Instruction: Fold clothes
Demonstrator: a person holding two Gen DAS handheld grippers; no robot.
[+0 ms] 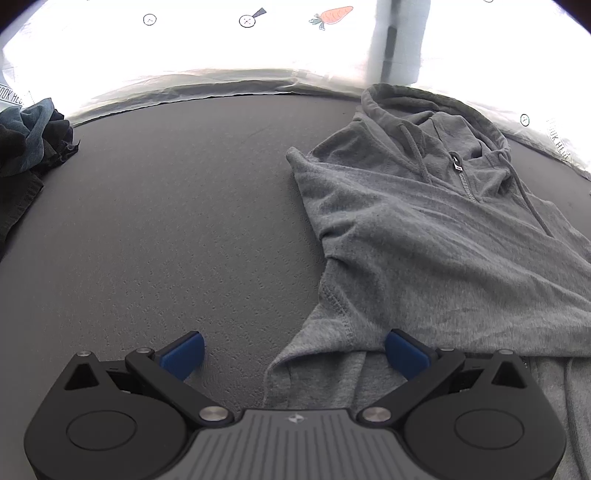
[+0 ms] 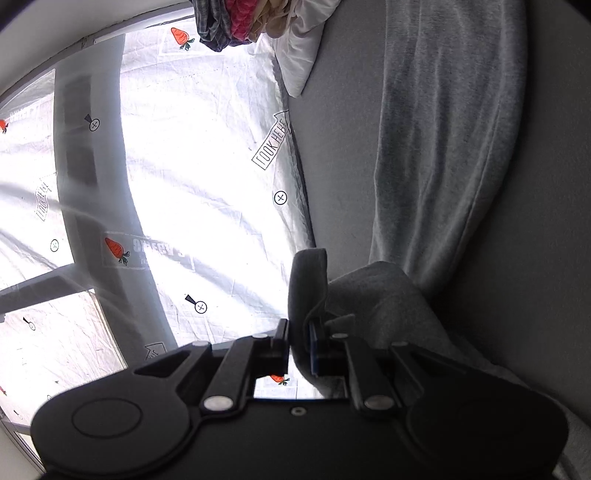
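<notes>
Grey table (image 1: 166, 206) fills the left wrist view, with the left tool (image 1: 293, 354) spread wide, nothing between its blue pads (image 1: 183, 354); a grey hoodie (image 1: 436, 236) lies ahead and right of it, its hem under the right pad. From the right wrist, the right tool (image 2: 300, 349) is clamped on a fold of hoodie (image 2: 308, 280); a sleeve (image 2: 443, 147) stretches ahead beside white printed sheeting (image 2: 207, 177).

The dark grey tabletop (image 1: 166, 206) has a pebbly texture and runs out ahead of the fingers to a white plastic sheet (image 1: 229, 48), which is printed with orange carrots (image 1: 334, 15), little crossed circles and "LOOK HERE" labels. Behind the sheet there's a pale upright post (image 1: 400, 40), well ahead of the fingers and a bit to the right.
</notes>
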